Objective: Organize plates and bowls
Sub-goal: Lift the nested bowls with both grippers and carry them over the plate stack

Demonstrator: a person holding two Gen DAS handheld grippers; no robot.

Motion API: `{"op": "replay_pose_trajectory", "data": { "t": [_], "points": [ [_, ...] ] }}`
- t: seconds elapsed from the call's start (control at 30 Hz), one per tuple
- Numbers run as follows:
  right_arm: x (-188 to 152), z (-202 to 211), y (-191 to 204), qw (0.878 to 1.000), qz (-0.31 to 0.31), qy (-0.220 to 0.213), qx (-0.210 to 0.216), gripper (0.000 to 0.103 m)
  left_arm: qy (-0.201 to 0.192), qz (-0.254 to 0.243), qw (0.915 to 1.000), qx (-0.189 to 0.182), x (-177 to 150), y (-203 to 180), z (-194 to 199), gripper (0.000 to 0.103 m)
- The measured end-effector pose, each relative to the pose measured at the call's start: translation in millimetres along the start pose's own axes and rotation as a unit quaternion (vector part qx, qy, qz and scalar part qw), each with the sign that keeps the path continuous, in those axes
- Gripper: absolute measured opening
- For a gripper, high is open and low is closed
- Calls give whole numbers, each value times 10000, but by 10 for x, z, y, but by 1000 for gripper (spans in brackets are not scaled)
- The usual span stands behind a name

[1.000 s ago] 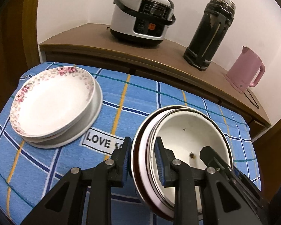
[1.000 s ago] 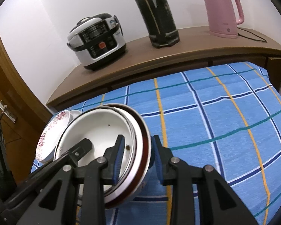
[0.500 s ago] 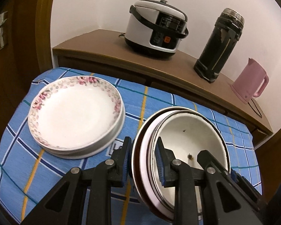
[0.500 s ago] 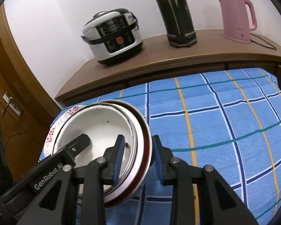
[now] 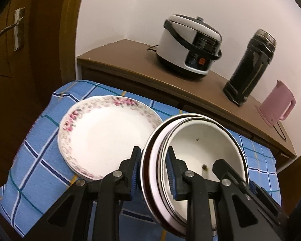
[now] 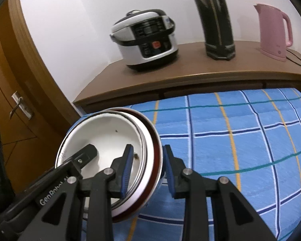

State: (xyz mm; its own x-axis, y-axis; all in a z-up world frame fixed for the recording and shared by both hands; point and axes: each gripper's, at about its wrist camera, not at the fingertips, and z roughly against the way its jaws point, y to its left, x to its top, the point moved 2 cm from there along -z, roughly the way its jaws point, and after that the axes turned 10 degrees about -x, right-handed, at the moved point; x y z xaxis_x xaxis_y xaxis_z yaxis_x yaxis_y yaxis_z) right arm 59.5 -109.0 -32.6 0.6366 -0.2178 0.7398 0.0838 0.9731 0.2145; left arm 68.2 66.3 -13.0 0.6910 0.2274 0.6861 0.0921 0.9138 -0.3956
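**Nested bowls carried by both rims**

Left wrist view: the left gripper (image 5: 153, 170) pinches the near rim of the nested bowls (image 5: 200, 150), held beside the floral plates (image 5: 108, 134), probably their stacking spot.

Right wrist view: the right gripper (image 6: 147, 170) pinches the opposite rim, sharing the load above the blue checked cloth (image 6: 240, 140).

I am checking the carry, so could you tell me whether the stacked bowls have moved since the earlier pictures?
Yes. In the left wrist view the stacked bowls now overlap the flowered plate, where blue cloth showed between them before; both grippers carried them towards it.
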Motion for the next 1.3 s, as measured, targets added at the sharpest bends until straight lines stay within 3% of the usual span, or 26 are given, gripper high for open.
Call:
{"op": "replay_pose_trajectory", "data": {
  "t": [0.67, 1.3],
  "points": [
    [174, -286, 612, 9989, 329, 43, 329, 30, -187, 375, 9987, 306, 286, 556, 12, 28],
    [236, -649, 863, 9979, 364, 335, 414, 30, -17, 612, 9969, 497, 405, 866, -251, 27]
  ]
}}
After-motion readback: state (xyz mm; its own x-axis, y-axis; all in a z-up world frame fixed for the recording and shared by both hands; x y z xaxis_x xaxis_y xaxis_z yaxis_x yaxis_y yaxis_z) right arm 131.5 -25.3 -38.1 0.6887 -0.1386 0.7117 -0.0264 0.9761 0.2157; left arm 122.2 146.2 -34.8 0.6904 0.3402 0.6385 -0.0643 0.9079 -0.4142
